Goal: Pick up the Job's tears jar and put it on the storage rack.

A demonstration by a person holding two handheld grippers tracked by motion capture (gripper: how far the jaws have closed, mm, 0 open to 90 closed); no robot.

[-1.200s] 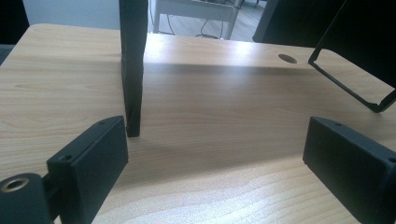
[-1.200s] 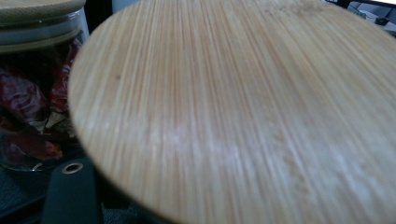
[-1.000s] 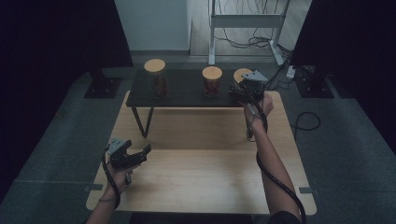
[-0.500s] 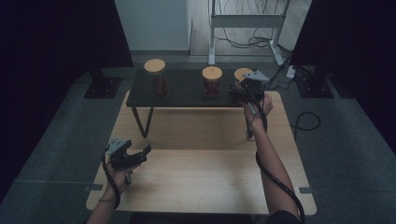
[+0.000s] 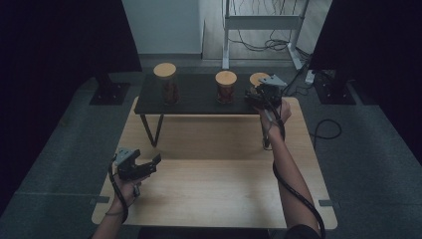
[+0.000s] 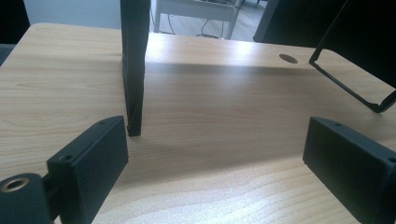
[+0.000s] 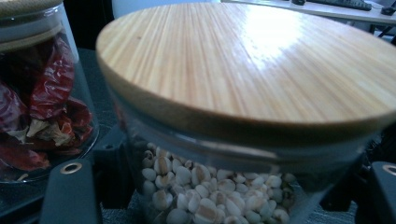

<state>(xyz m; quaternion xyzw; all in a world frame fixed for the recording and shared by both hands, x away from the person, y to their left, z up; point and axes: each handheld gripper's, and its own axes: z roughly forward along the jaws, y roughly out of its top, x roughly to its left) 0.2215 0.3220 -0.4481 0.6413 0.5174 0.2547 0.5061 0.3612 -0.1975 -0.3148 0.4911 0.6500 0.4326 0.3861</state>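
The right tool (image 5: 260, 95) is far out at the right end of the low black shelf (image 5: 196, 101) that stands on the wooden tabletop (image 5: 219, 184), and it has the jar of pale grains (image 7: 210, 196) between its jaws. In the right gripper view the jar sits dead ahead and very close, its glass wall reaching down between the two black jaws at the bottom corners and its bamboo lid (image 7: 252, 60) spreading wide above them. The jaws have just been easing apart. They stand close against the glass on either side, but I cannot tell whether the pads still press on it, so I would not call the jar held.

The jar stands upright on the shelf, long axis vertical, lid on top and level. The tool comes at it from the person's side, roughly level, so the jaws straddle the glass body under the lid. That is the relation the next move hangs on, I think: a straight pull back toward the person would clear the jar without tipping it.

Just beside it, on the left of that view, stands the jar of dried red chillies (image 7: 42, 107), near enough to be knocked.

The left tool (image 5: 137, 167) hovers over the near tabletop with its jaws wide apart and nothing between them, well apart from the jars; the right hand is plainly the nearer.
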